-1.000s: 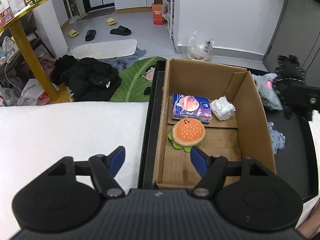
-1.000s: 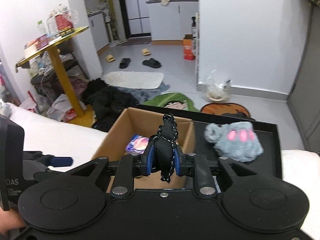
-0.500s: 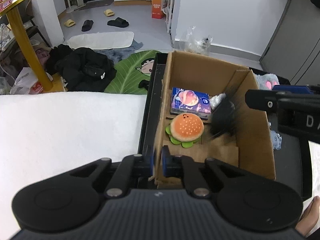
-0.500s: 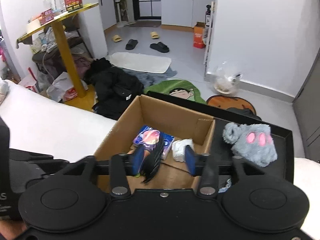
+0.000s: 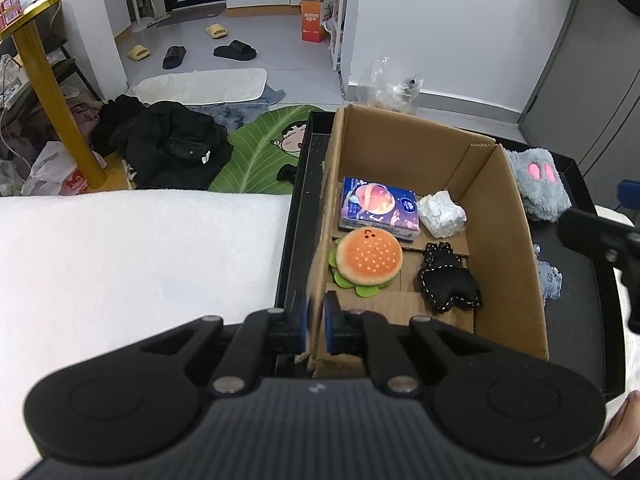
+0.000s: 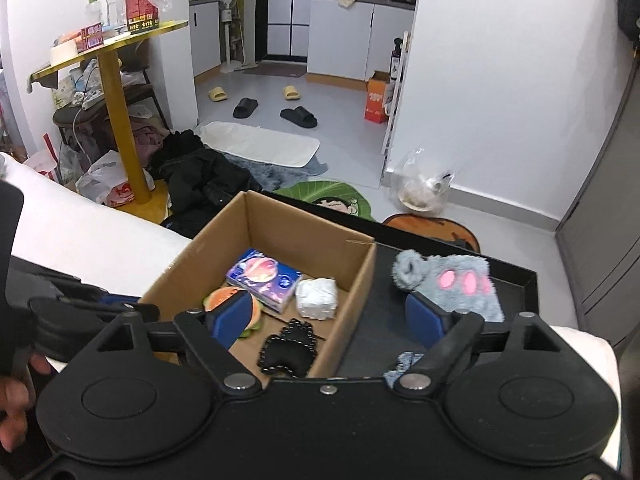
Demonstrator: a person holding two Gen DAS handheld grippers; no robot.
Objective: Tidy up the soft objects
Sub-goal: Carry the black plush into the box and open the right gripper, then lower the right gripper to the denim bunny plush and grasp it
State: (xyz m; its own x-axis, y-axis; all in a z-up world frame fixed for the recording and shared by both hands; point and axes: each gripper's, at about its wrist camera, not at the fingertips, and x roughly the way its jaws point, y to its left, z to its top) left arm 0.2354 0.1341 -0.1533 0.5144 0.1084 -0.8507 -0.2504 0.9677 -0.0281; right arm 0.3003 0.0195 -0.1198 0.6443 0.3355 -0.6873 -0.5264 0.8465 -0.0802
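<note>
Black plush toy in cardboard box, below spread right fingers.

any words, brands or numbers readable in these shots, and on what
"tnt": along the bottom of the red carton on the yellow table.
Orange box on the floor: white print, too small to read.
Tissue pack in the cardboard box: small print and a logo, too blurred to read.
Small red box on the yellow table: label unreadable.
Red and white bag on the floor: red mark, not legible.
</note>
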